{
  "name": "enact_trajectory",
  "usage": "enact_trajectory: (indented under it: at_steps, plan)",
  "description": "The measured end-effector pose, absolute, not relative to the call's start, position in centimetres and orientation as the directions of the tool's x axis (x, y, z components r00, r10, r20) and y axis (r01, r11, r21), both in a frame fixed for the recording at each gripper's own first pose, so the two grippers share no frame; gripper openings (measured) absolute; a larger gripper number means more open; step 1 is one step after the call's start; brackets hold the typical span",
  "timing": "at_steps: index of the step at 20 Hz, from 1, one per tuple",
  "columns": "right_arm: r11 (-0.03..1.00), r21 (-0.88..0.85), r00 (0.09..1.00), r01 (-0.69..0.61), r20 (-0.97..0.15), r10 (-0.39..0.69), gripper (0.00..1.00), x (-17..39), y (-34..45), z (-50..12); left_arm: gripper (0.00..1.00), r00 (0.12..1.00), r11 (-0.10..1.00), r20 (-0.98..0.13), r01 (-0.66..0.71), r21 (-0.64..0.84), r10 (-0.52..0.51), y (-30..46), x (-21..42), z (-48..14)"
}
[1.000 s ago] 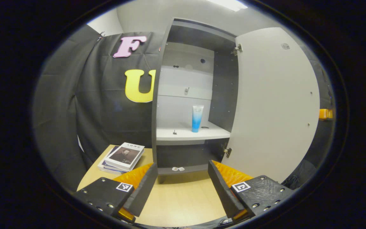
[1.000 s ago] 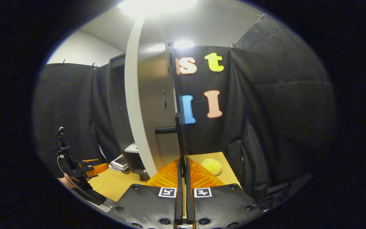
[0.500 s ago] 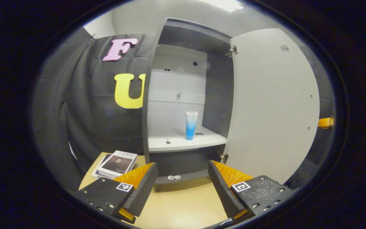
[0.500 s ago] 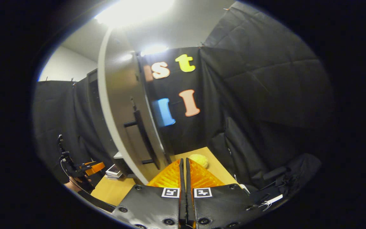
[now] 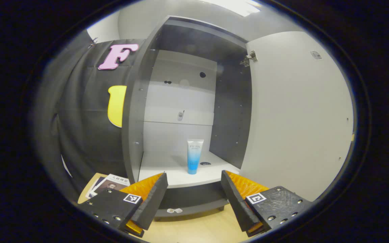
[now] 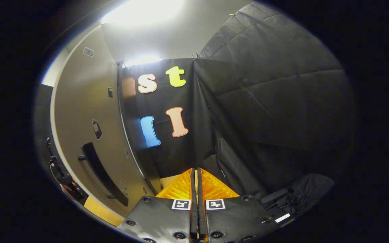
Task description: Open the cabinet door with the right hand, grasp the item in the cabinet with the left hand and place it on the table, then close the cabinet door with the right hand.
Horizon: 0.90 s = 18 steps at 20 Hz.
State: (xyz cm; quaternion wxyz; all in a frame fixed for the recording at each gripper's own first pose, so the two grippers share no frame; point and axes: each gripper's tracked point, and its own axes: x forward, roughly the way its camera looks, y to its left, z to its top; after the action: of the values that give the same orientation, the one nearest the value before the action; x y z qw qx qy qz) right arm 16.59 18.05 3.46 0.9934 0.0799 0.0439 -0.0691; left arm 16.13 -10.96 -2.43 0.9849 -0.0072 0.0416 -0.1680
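Left tool (image 5: 192, 194) has its two fingers spread wide apart with nothing between them, and it faces the open cabinet (image 5: 132, 111) from the front. Between the fingers, farther off, a white-to-blue tube (image 5: 194, 156) stands upright on its cap on the cabinet's pale shelf (image 5: 201, 177), a little right of the shelf's middle and apart from the side walls. A small dark round mark (image 5: 205, 163) lies on the shelf just right of the tube. The cabinet door (image 5: 295, 114) is swung fully open to the right, its pale inner face turned this way, a hinge (image 5: 248, 59) at its upper corner. A stack of books (image 5: 108, 185) lies on the wooden tabletop (image 5: 198, 229) to the left of the cabinet, partly behind the tool's left finger.

Right tool (image 6: 196, 175) has its fingers pressed together with nothing between them. In the right gripper view it points toward the black cloth wall (image 6: 275, 111), with the door's outer face and its dark bar handle (image 6: 103, 177) off to the left, apart from the tool.
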Motion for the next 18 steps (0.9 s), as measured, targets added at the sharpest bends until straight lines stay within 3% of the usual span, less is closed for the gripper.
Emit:
enact_trajectory:
  at_steps: [4,6,7,8,9,12,16,18]
  plan:
    - [0.974,0.113,0.978,0.198,-0.092,-0.188,0.00,18.4,15.9,3.4,0.97,0.943,0.948,-0.097,0.311,-0.068,-0.317,-12.4,19.5,-2.8]
    - [0.965,0.132,0.970,0.229,-0.116,-0.214,0.12,18.9,15.5,2.9,0.97,0.944,0.949,-0.114,0.300,-0.097,-0.311,-13.1,21.0,-3.6]
    - [0.963,0.151,0.971,0.224,-0.114,-0.209,0.12,19.3,15.6,2.9,0.96,0.944,0.950,-0.123,0.294,-0.102,-0.305,-13.3,21.8,-3.9]
    - [0.959,0.161,0.969,0.234,-0.120,-0.217,0.27,19.7,15.3,2.7,0.99,0.945,0.951,-0.128,0.290,-0.103,-0.302,-13.4,22.5,-4.1]
    - [0.955,0.158,0.964,0.252,-0.128,-0.233,0.32,19.9,14.8,2.3,0.97,0.945,0.952,-0.130,0.290,-0.101,-0.302,-13.7,23.3,-4.3]
    - [0.947,0.151,0.952,0.283,-0.162,-0.259,0.65,20.8,13.2,1.1,0.97,0.944,0.953,-0.138,0.291,-0.086,-0.301,-14.4,25.5,-5.1]
    - [0.944,0.107,0.940,0.313,-0.175,-0.292,0.98,22.6,10.8,0.0,0.97,0.949,0.959,-0.144,0.278,-0.048,-0.282,-15.5,28.5,-5.9]
    - [0.944,0.095,0.938,0.315,-0.183,-0.294,0.98,23.4,10.6,-0.6,0.98,0.948,0.959,-0.144,0.282,-0.044,-0.285,-16.3,30.0,-6.6]
